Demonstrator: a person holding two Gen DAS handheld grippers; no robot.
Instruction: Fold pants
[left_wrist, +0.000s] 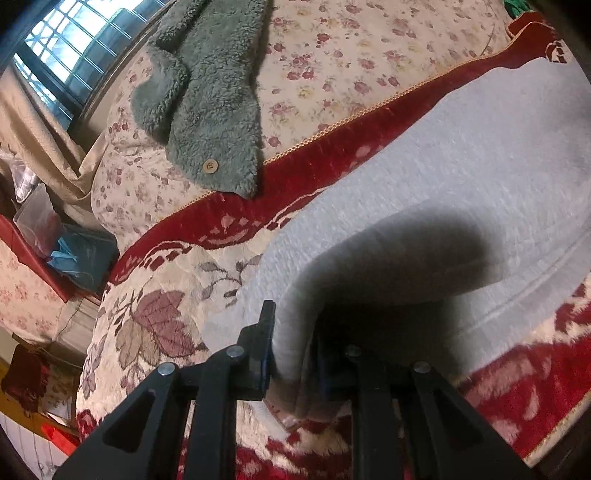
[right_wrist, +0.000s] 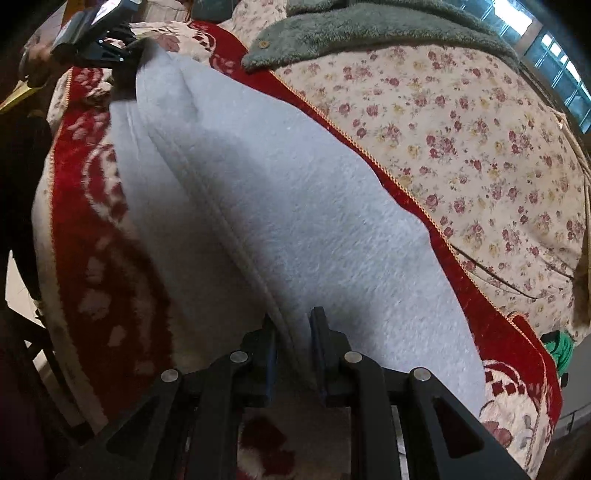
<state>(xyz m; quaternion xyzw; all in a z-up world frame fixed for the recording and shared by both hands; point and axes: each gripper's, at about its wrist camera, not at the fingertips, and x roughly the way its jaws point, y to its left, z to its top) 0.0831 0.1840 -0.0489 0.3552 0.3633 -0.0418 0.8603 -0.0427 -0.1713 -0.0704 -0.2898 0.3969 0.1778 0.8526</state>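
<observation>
1. The grey pants (right_wrist: 280, 206) lie across the red blanket (right_wrist: 74, 206) on the bed, lifted at both ends.
2. The left gripper (left_wrist: 291, 354) is clamped on one edge of the pants, the cloth bunched between its fingers.
3. The right gripper (right_wrist: 293, 347) pinches the other end near a seam.
4. A green fleece (left_wrist: 210, 85) lies beyond on the floral quilt (left_wrist: 369, 59), apart from the pants.
</observation>
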